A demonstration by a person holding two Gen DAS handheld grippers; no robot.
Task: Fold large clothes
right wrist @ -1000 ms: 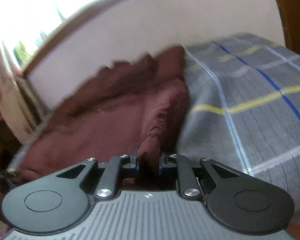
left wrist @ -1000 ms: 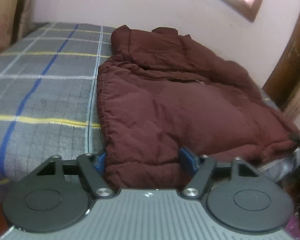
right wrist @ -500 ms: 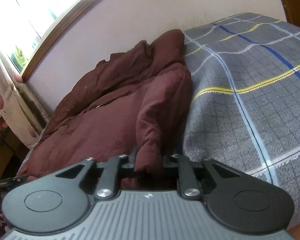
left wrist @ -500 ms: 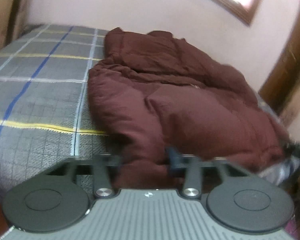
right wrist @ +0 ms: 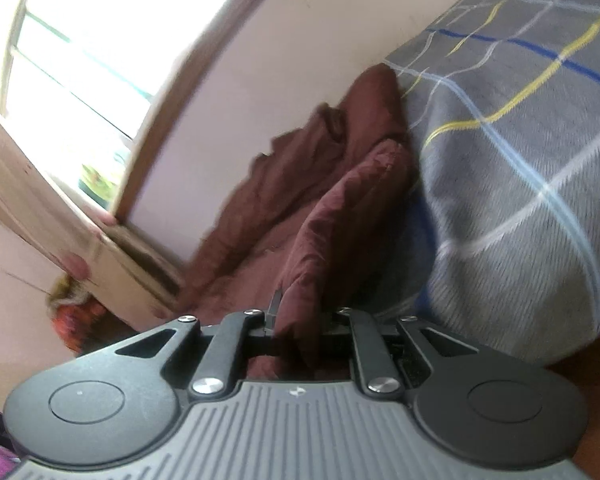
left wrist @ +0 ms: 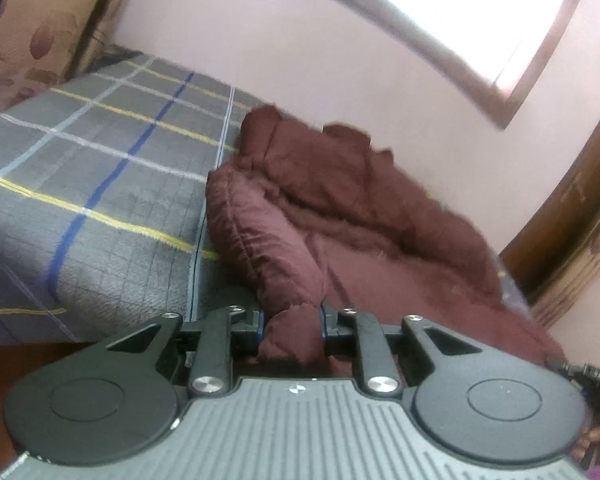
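Observation:
A dark maroon padded jacket [left wrist: 360, 216] lies on a bed by the wall. My left gripper [left wrist: 292, 320] is shut on a bunched near edge of the jacket and lifts it into a raised fold. In the right wrist view the jacket [right wrist: 320, 208] runs from the gripper toward the wall. My right gripper [right wrist: 300, 320] is shut on another part of the same near edge, which stands up as a ridge. Both pairs of fingertips are mostly hidden by fabric.
The bed carries a grey plaid blanket [left wrist: 100, 184] with blue, yellow and white lines; it also shows in the right wrist view [right wrist: 520, 160]. A window [left wrist: 480, 12] sits in the pink wall. A wooden post [left wrist: 560, 232] stands right of the jacket. A floral curtain [right wrist: 40, 208] hangs left.
My left gripper closed on the jacket's near edge and lifted it. My right gripper stayed shut on the edge and tilted up and to the left. Both views tipped upward.

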